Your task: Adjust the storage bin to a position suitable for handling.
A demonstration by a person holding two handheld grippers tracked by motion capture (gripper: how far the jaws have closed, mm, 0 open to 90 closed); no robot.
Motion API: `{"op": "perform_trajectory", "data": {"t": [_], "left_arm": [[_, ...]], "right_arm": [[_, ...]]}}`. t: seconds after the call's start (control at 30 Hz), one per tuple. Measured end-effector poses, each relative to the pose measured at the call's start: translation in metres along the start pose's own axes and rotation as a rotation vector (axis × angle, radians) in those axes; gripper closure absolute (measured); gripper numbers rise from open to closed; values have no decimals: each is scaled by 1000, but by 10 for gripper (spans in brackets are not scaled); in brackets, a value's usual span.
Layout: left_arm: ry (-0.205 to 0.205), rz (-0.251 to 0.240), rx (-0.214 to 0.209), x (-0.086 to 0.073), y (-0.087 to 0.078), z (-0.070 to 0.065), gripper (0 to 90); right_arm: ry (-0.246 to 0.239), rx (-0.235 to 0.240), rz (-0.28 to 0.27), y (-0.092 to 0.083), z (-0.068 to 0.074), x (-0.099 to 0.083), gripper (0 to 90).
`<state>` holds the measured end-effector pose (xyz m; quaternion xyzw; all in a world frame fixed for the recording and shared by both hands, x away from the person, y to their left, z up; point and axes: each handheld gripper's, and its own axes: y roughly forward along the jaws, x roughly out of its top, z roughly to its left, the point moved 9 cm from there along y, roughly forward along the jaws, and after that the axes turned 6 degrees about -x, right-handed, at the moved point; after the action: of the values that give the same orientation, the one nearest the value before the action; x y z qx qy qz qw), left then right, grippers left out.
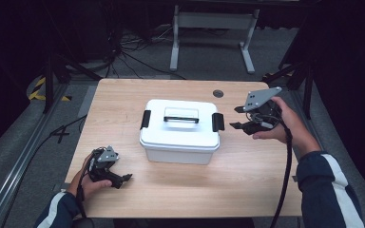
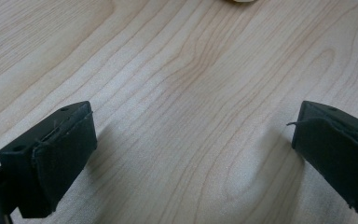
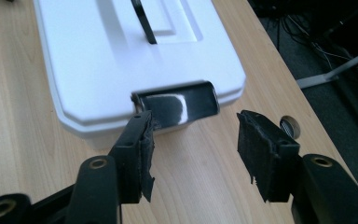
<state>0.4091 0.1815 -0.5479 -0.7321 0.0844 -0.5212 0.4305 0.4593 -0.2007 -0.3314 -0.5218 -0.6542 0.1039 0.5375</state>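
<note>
Navy sleeves (image 1: 330, 183) with white stripes; black hand-held gripper (image 1: 237, 118)

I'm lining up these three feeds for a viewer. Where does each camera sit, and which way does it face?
High view: above the person's side, looking forward and down on the table; both hands, sleeves, the left tool and right tool show.
Left gripper view: rides the left tool, facing bare tabletop between wide-apart jaws.
Right gripper view: rides the right tool, facing the white box and its black side latch.
Shared: high and right gripper views both show box, latch and lid handle.
</note>
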Motion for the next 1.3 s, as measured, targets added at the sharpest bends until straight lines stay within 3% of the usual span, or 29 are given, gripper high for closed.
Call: {"op": "perform_trajectory", "data": {"t": [0.6, 0.97, 1.3], "left_arm": [[0, 1, 0, 0, 0, 0, 3], [-2, 0, 1, 0, 0, 0, 3], [-5, -6, 4, 0, 0, 0, 4]], "right_arm": [[-145, 95, 69, 37, 25, 55, 502], [-204, 137, 144, 62, 34, 73, 534], [-240, 142, 194, 84, 40, 83, 637]]}}
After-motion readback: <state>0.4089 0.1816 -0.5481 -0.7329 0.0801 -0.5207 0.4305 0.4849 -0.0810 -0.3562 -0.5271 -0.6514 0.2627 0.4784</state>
